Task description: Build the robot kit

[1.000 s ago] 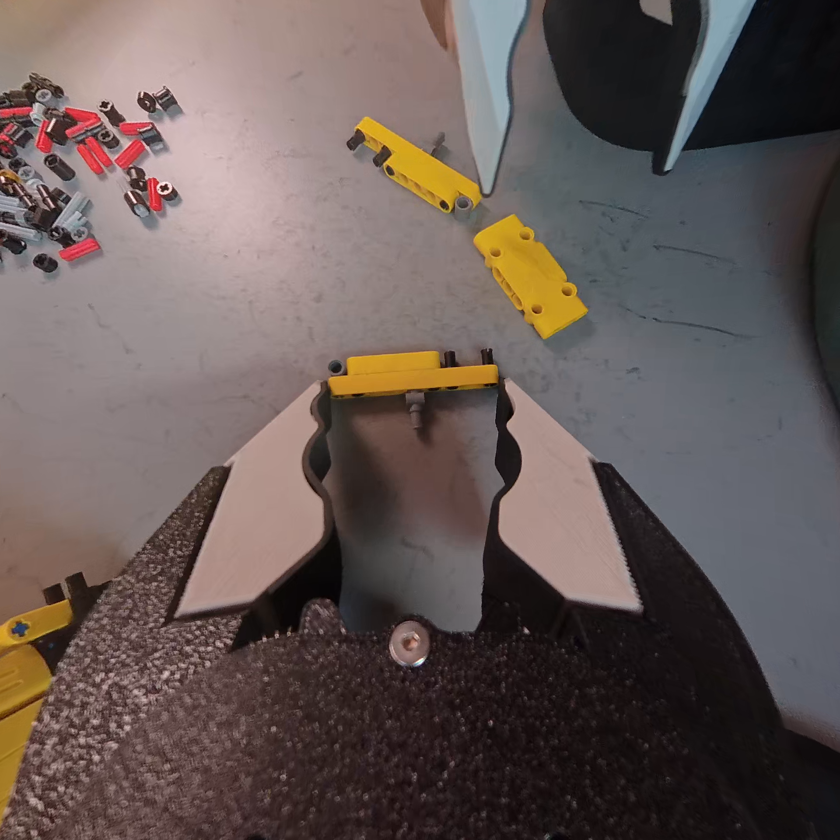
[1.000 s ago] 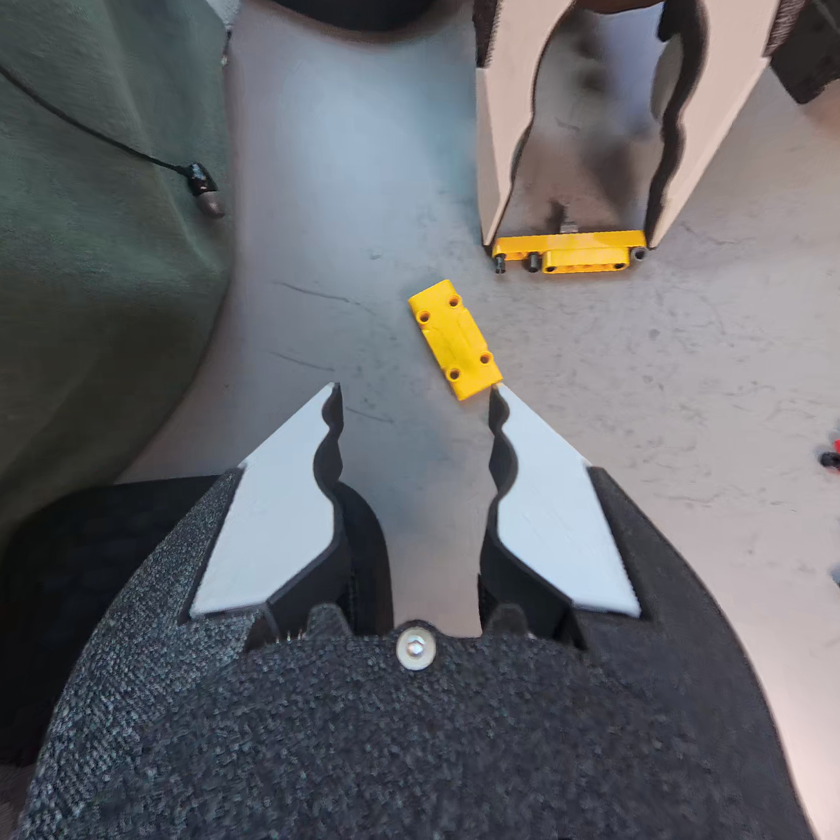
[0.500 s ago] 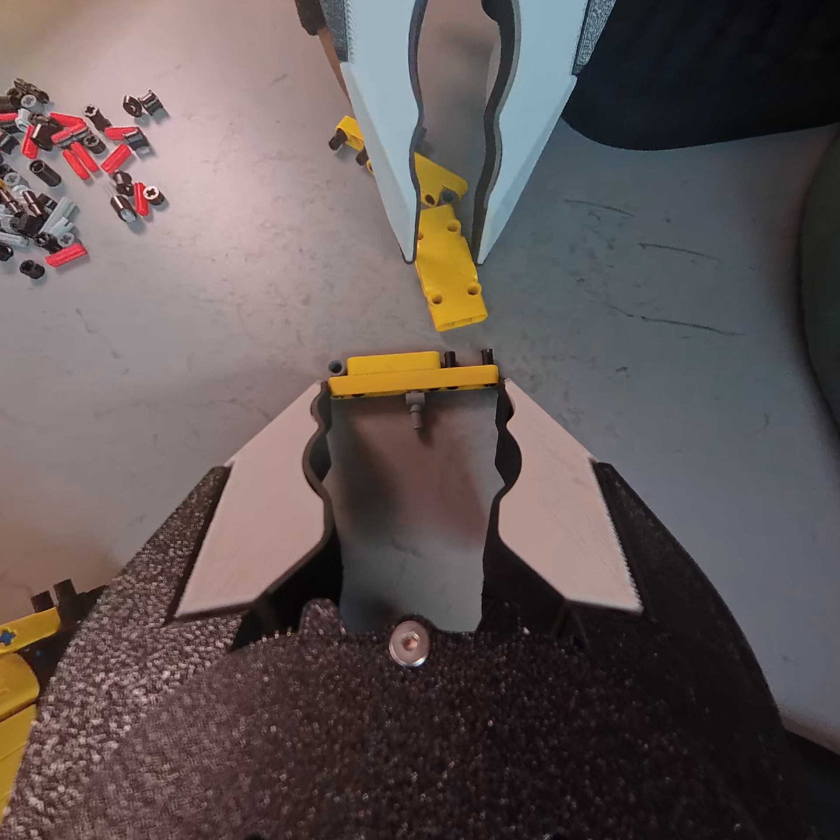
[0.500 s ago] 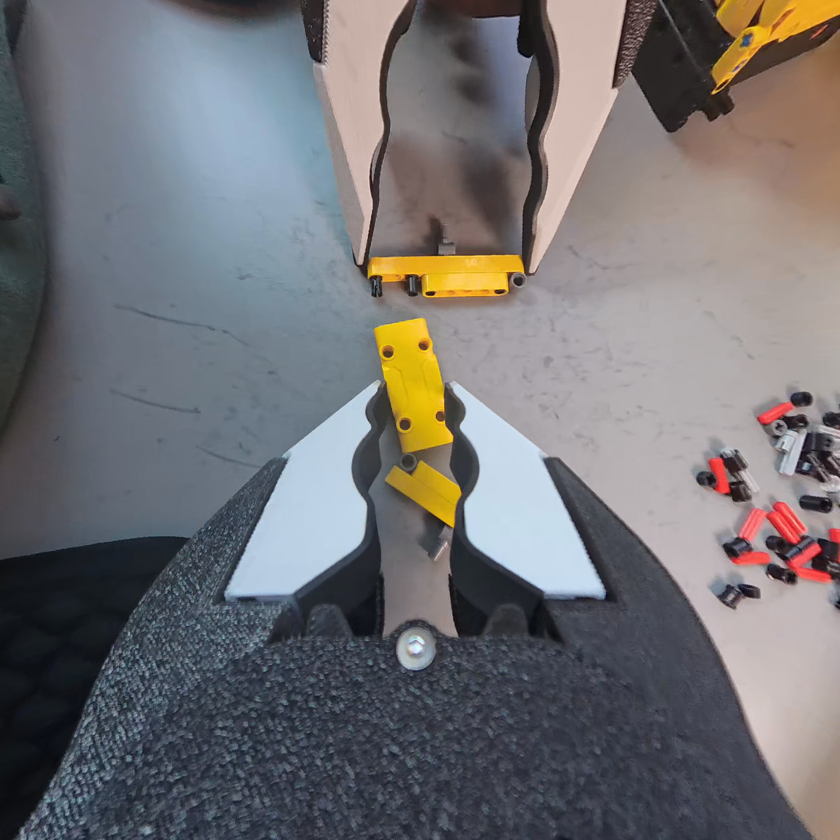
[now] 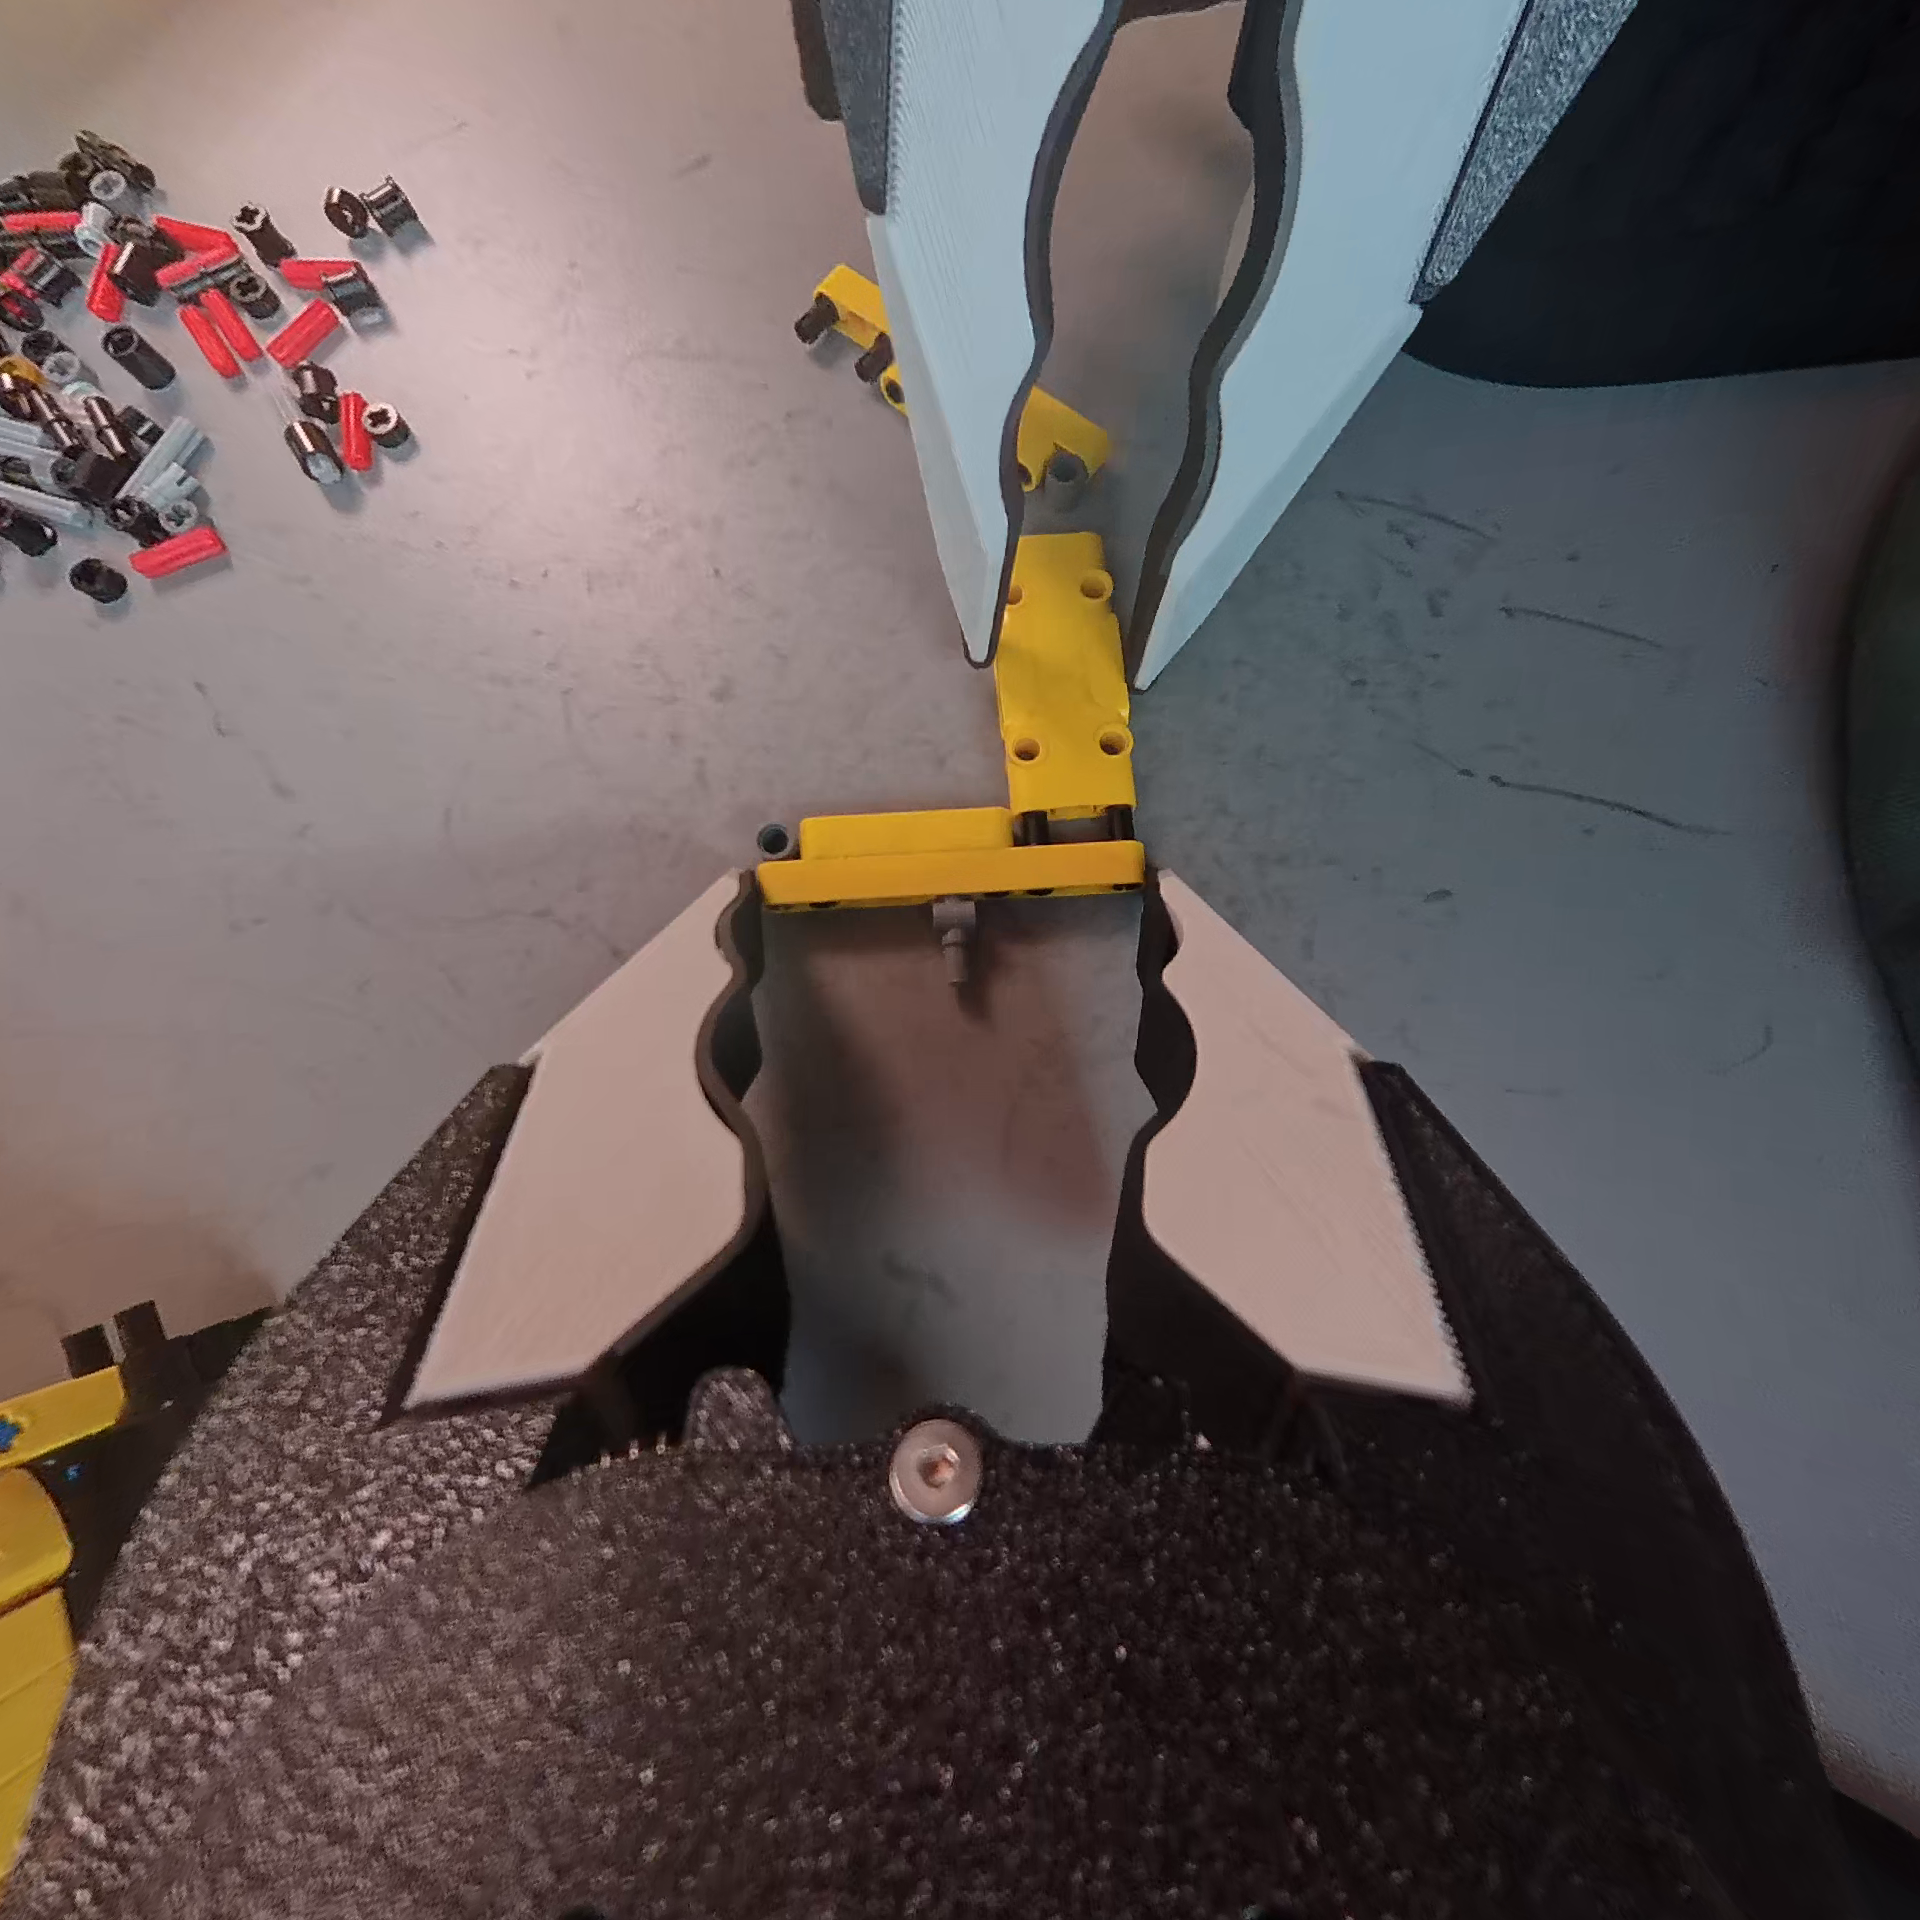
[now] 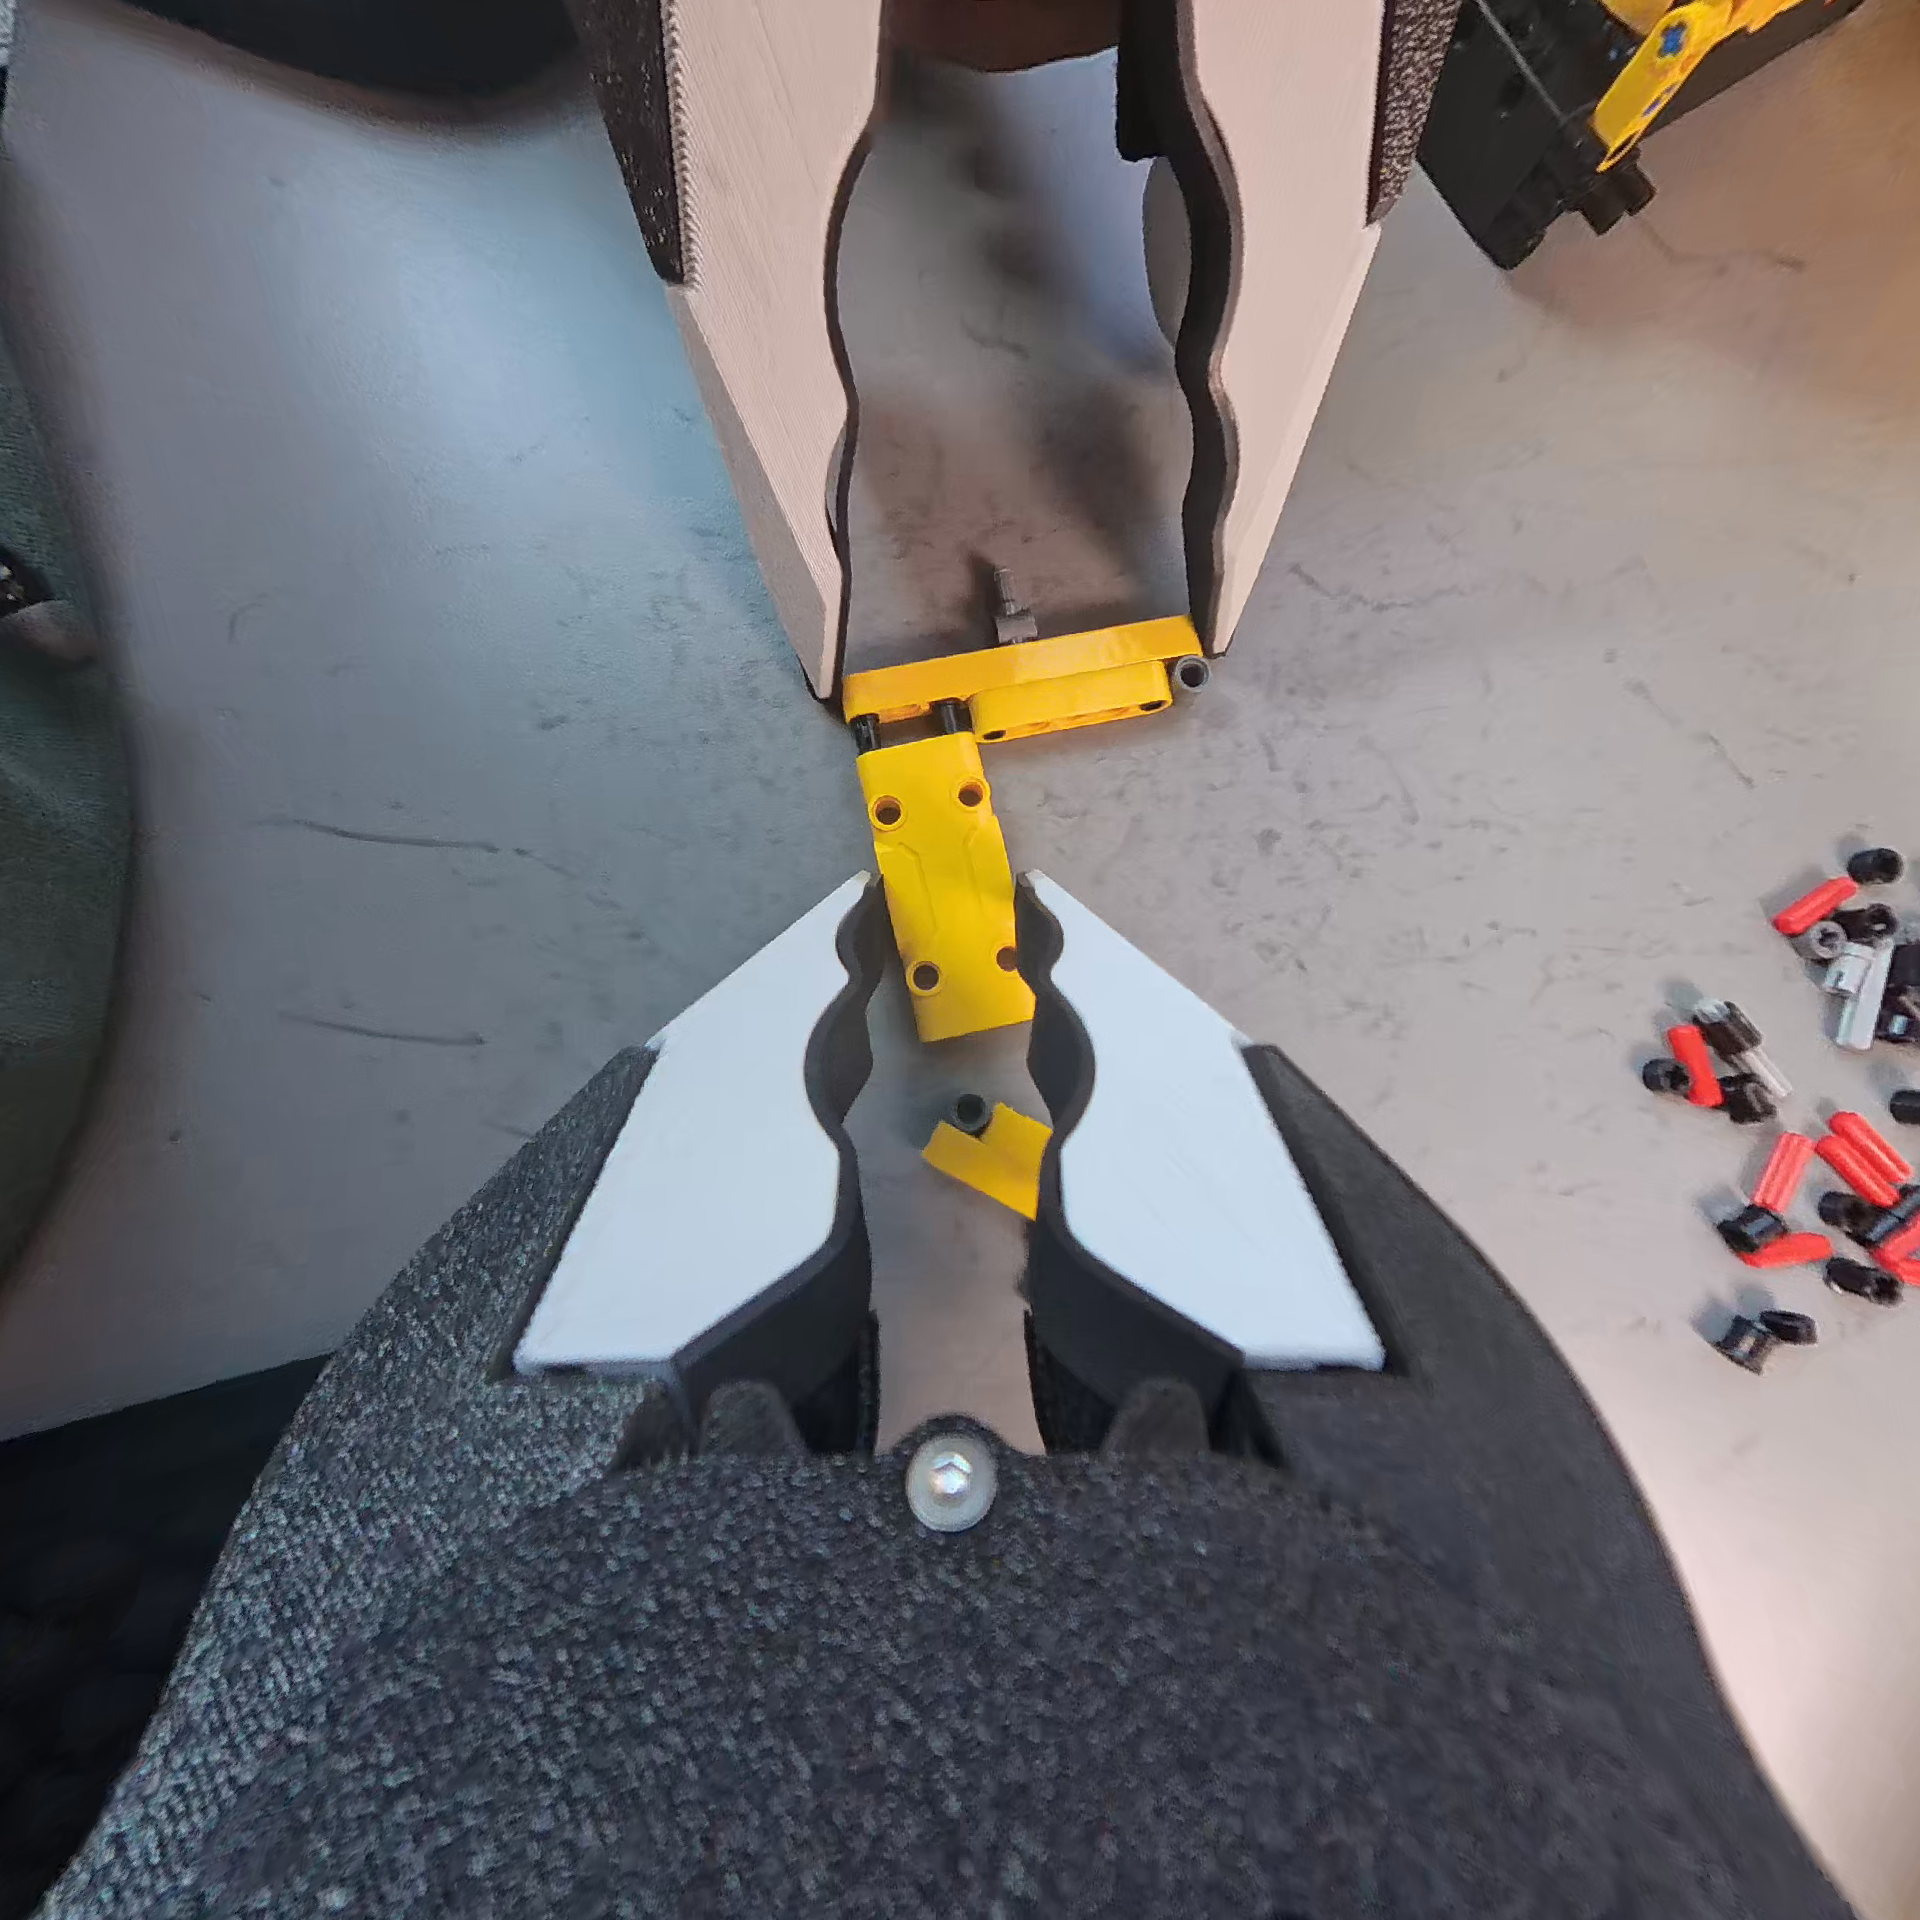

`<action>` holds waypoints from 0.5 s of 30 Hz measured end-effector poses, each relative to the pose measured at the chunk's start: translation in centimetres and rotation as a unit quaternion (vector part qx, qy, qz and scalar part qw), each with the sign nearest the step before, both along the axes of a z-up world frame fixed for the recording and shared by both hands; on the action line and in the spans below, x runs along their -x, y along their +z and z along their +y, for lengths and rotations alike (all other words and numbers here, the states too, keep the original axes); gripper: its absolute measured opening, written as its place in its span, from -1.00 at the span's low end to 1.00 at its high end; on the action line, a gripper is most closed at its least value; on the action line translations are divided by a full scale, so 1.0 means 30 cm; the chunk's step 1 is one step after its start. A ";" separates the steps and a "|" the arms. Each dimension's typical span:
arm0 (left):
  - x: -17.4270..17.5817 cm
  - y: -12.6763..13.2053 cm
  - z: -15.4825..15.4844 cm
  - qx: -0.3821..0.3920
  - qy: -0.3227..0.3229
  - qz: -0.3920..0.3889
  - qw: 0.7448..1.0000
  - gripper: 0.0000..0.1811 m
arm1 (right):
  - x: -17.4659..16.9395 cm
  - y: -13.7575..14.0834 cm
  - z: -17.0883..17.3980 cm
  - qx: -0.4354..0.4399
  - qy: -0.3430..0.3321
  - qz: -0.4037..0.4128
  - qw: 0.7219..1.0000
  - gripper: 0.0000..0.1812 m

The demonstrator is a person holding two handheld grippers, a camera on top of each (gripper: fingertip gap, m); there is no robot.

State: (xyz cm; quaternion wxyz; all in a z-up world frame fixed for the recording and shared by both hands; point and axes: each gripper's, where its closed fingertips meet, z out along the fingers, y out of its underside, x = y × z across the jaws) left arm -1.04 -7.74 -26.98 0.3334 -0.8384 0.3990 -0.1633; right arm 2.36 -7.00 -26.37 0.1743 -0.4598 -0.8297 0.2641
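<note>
My left hand-held gripper (image 5: 948,883) clamps a yellow beam assembly (image 5: 951,862) endwise on the bench (image 5: 520,779). My right hand-held gripper (image 6: 948,896) squeezes a yellow panel (image 6: 945,894), its end meeting the beam's two black pins (image 5: 1075,826).

A yellow beam assembly (image 5: 951,857) with black pins lies flat on the grey tabletop (image 5: 520,790), clamped endwise. A yellow holed panel (image 6: 948,914) meets its two pins, gripped at both sides.

Right gripper (image 6: 948,883) clamped on yellow panel (image 6: 948,904), against beam's (image 6: 1023,681) pins.
</note>
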 end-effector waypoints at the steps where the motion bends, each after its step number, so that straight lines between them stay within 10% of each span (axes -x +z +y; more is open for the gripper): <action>1: -0.001 0.000 0.001 0.000 0.003 -0.001 1.000 -0.21 | -0.001 0.000 -0.001 -0.002 -0.002 0.001 1.000 -0.73; 15: -0.004 0.001 0.003 -0.005 0.006 -0.013 1.000 -0.21 | 0.016 0.000 -0.022 -0.033 0.026 0.020 0.999 -0.75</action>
